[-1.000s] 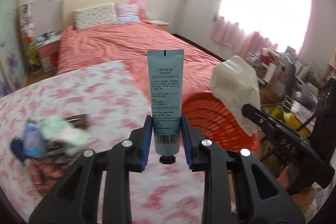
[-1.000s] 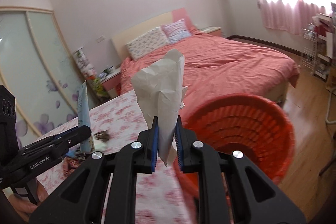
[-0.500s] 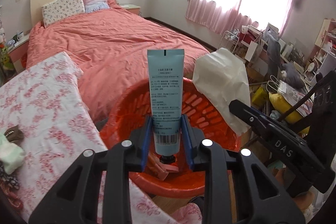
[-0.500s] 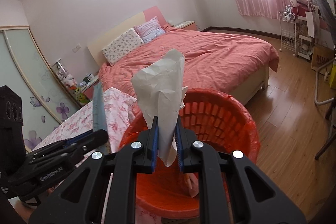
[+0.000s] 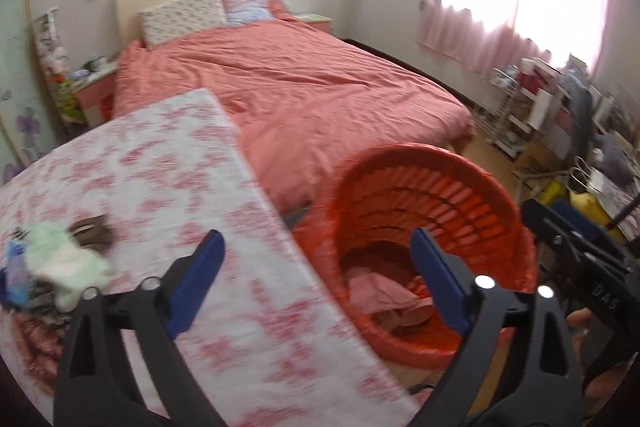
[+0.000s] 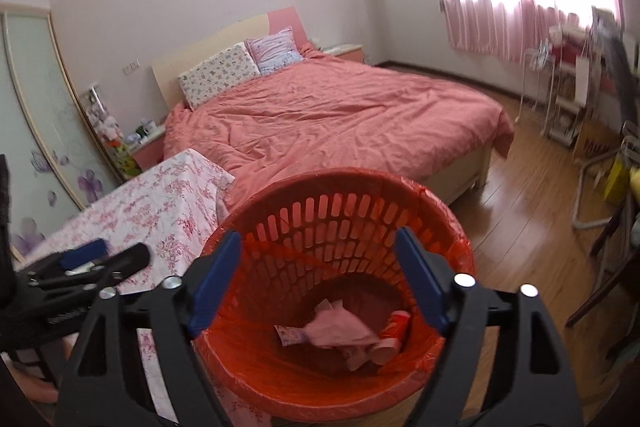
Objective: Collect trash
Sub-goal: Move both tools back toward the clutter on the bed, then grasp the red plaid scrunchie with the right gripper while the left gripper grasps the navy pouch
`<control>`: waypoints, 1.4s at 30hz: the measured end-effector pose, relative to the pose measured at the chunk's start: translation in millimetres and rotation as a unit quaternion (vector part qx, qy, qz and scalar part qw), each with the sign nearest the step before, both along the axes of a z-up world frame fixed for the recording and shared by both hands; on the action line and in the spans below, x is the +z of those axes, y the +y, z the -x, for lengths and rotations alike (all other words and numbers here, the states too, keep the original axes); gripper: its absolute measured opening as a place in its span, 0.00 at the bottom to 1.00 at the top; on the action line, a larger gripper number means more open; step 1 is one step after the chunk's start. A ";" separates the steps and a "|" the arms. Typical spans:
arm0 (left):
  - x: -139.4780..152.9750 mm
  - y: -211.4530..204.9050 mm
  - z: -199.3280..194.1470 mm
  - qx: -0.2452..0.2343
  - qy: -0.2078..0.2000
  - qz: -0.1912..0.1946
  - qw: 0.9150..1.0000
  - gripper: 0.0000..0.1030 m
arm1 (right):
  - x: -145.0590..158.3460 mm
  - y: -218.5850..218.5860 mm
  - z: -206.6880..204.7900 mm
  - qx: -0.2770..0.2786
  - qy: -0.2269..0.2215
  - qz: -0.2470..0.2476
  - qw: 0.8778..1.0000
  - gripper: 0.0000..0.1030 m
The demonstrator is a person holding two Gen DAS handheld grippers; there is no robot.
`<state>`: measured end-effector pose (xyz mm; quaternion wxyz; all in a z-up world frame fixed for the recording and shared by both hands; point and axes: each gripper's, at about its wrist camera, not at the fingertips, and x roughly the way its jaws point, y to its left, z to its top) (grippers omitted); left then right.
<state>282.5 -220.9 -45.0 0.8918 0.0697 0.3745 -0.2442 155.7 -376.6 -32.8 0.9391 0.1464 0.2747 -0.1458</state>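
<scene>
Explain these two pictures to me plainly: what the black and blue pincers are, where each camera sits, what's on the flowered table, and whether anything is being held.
No robot here: a person carries a hand-held two-finger gripper in each hand, with a fisheye camera on each looking along its fingers. One picture comes from the left gripper, the other from the right gripper. Both have just sprung open and nothing is between their blue pads. The right one is above the red basket, which holds crumpled paper and other rubbish. On the flowered table more trash waits: a pale green wad and some wrappers, blurred.
</scene>
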 end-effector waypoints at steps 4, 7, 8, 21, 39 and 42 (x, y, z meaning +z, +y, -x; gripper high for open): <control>6.1 45.1 8.6 0.038 -0.013 -0.005 0.999 0.96 | 9.7 29.9 -2.2 0.013 -0.008 0.062 0.998 0.96; 7.1 87.2 13.4 0.075 -0.015 -0.014 0.997 0.96 | 15.5 59.8 -5.0 0.028 -0.009 0.100 0.995 0.98; 7.1 97.9 14.7 0.085 -0.016 -0.015 0.996 0.96 | 16.3 67.1 -7.0 0.036 -0.008 0.104 0.994 0.98; -1.9 294.2 5.6 0.260 -0.017 -0.021 0.965 0.96 | -7.1 158.2 -39.4 0.138 0.025 0.022 0.990 0.98; -37.9 343.7 -38.4 0.263 0.078 0.043 0.961 0.28 | -20.5 244.1 -67.7 0.238 0.064 0.000 0.969 0.93; -35.3 358.1 -36.7 0.273 0.077 0.043 0.958 0.28 | -24.3 260.7 -69.8 0.263 0.074 -0.010 0.962 0.84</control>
